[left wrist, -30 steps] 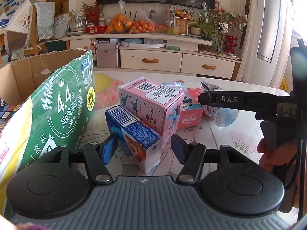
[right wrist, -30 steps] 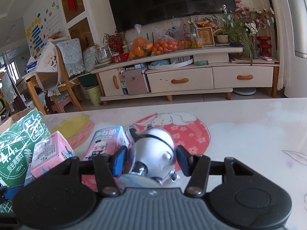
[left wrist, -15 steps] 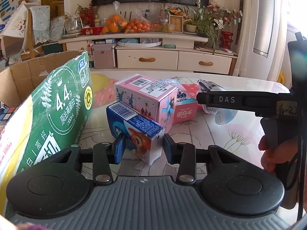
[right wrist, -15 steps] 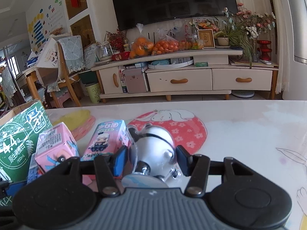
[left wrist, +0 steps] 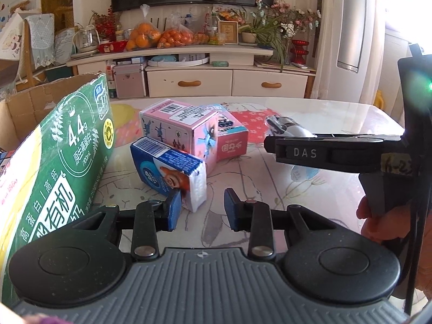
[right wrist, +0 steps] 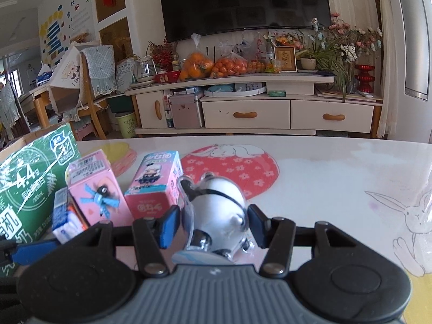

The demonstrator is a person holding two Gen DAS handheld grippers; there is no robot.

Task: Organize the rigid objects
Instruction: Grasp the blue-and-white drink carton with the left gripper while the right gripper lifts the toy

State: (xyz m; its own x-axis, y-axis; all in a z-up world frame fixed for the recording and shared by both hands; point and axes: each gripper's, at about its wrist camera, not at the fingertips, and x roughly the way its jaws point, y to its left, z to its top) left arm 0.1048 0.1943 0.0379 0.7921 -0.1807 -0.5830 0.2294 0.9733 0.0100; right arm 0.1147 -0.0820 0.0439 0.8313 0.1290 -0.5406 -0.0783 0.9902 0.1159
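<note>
Closing on the blue carton, the left gripper has it only partly between its jaws: the left pad touches the carton's near corner, the right pad stands clear with bare table behind it, so no grip is made yet. The carton lies tilted near the table's left edge, just beside the big green box, its long axis running away to the left from the gripper and its white end toward the jaws. Behind it the pink carton leans against it, with a red carton touching that one. The left hand is plainly the nearer to all three.

Further right, toward the table's middle, the right gripper is narrowed round a round white toy in a clear shell. Both pads press its sides, and I judge it held. The table beyond it is bare to the right edge.
</note>
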